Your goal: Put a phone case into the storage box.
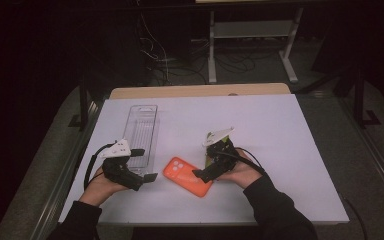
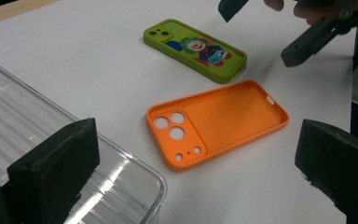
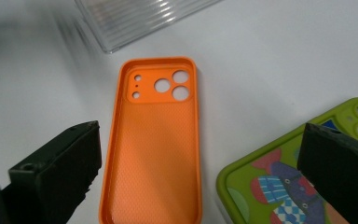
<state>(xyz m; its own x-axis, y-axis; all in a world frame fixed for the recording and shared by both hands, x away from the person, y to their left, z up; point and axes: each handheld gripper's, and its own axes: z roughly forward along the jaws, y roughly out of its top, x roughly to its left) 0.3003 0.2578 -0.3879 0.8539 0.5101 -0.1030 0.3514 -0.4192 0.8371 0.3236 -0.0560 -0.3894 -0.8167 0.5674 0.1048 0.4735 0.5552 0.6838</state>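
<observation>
An orange phone case [image 1: 187, 176] lies inside-up on the white table, camera holes toward the clear tray [image 1: 142, 131]. In the left gripper view the orange case [image 2: 219, 121] is ahead, with a green cartoon-print case [image 2: 196, 49] lying beyond it. My left gripper [image 1: 145, 165] is open at the tray's near end, left of the orange case, holding nothing. My right gripper [image 1: 206, 162] is open above the orange case's right end and hides most of the green case. In the right gripper view the orange case [image 3: 156, 144] lies between the open jaws, and the green case [image 3: 270, 186] is at lower right.
The clear ribbed tray [image 2: 37, 126] sits under my left jaw and is empty; its corner [image 3: 140, 18] lies beyond the orange case. The white table [image 1: 280, 135] is bare at right and far side. A wooden edge [image 1: 200, 91] borders the back.
</observation>
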